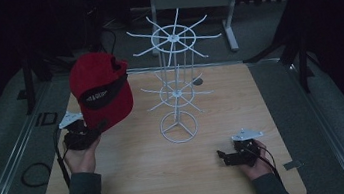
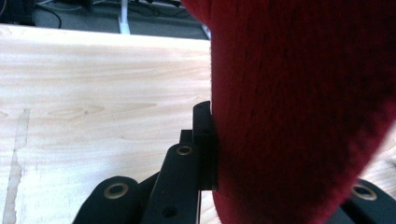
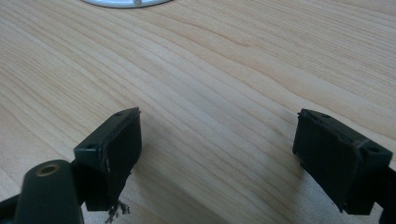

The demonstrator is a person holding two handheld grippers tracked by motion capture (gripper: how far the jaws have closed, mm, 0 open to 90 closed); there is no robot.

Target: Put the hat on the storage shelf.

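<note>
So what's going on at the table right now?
A person holds a tool in each hand. The left tool is shut on a red cap, holding it up off the table to the left of the white wire rack. The cap is not on any of the rack's arms. The right tool rests open on the table near the front right, holding nothing.

Dim lab, wooden table (image 1: 146, 181), black curtains, metal stand legs (image 1: 228, 24)

Left tongs (image 1: 94, 130) are raised and clamped shut, while right tongs (image 1: 223, 157) rest low, jaws wide apart.
</note>
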